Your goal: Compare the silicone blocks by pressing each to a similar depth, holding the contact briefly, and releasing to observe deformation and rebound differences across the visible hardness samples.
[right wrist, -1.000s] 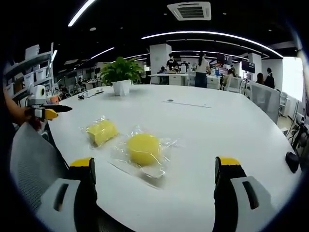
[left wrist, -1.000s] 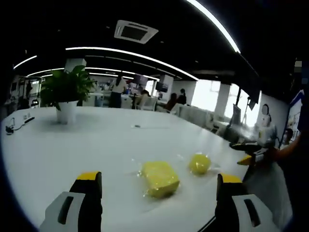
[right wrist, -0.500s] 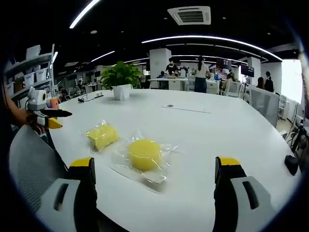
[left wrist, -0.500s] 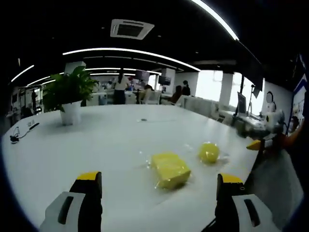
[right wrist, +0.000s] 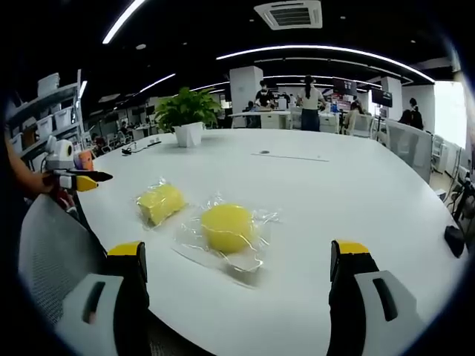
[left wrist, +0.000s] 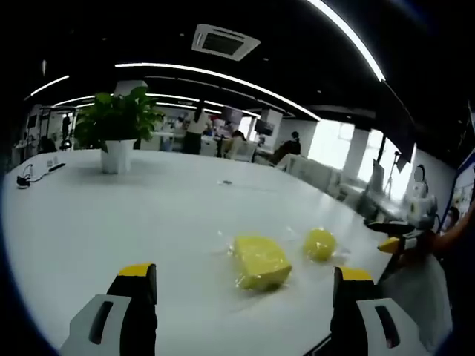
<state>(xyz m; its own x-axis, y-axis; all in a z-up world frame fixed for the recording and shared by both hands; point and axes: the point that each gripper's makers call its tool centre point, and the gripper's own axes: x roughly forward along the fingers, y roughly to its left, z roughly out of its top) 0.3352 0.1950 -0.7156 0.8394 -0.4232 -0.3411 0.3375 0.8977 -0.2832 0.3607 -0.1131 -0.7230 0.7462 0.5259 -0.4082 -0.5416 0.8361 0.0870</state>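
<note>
Two bagged yellow silicone samples on a white surface [right wrist: 356,193]: rectangular block [left wrist: 260,261] at lower centre of the left gripper view, round block [right wrist: 228,227] at lower centre of the right gripper view. Left gripper [left wrist: 241,311] and right gripper [right wrist: 237,308] both spread wide, gripping nothing, each sample ahead between the fingers. Rectangular block's long axis running diagonally away, nearer the left gripper; round block nearer the right.

An open-plan office — long curved ceiling light strips [right wrist: 326,53] and a square ceiling air vent [right wrist: 289,13] overhead. A large white round table [right wrist: 356,193] carries a green potted plant [right wrist: 185,115]; people work at distant desks [right wrist: 297,119].
</note>
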